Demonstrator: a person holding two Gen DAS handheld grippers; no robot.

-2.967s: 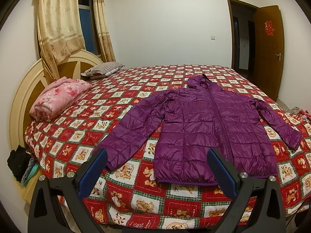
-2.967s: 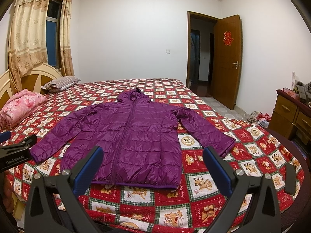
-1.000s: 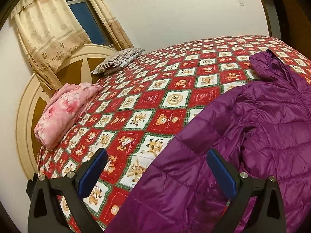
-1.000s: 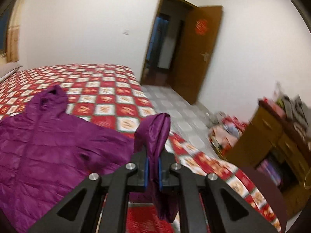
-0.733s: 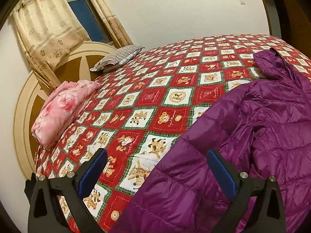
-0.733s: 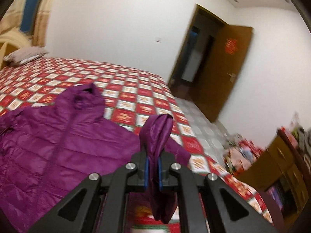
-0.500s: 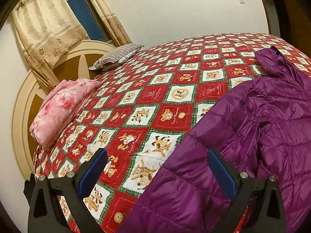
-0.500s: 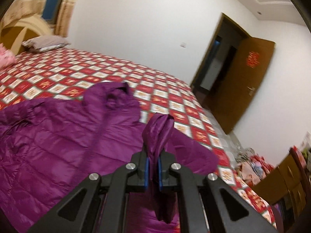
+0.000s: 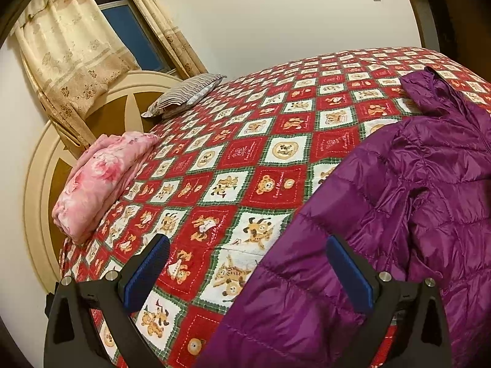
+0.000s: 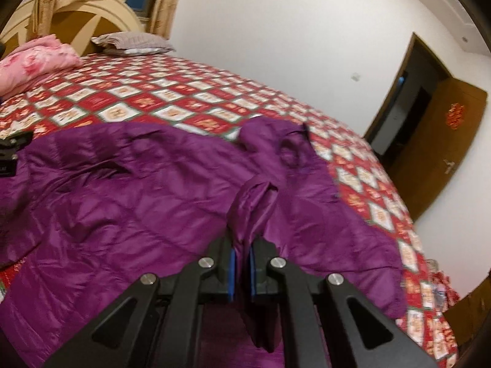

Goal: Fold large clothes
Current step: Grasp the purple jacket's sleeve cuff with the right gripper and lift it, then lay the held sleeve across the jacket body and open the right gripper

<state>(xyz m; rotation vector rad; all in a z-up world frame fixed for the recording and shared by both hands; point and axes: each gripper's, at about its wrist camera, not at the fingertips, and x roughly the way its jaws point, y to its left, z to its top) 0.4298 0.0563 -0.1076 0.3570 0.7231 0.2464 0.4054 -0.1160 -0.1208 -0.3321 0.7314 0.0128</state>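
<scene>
A purple quilted hooded jacket (image 9: pixel 429 202) lies face up on the bed; it also fills the right wrist view (image 10: pixel 129 196). My left gripper (image 9: pixel 245 271) is open and empty, hovering over the jacket's left sleeve (image 9: pixel 291 291) near the bed's near edge. My right gripper (image 10: pixel 241 268) is shut on the end of the jacket's right sleeve (image 10: pixel 251 211), holding it lifted over the jacket's body. The hood (image 10: pixel 276 141) lies flat toward the far side.
The bed has a red and white bear-print quilt (image 9: pixel 245 159). A folded pink blanket (image 9: pixel 98 181) and a striped pillow (image 9: pixel 184 98) lie by the headboard (image 9: pixel 40 190). A brown door (image 10: pixel 442 153) stands open at the right.
My right gripper has carried the right sleeve leftward over the jacket's body. My left gripper has stayed open and hardly moved above the left sleeve.
</scene>
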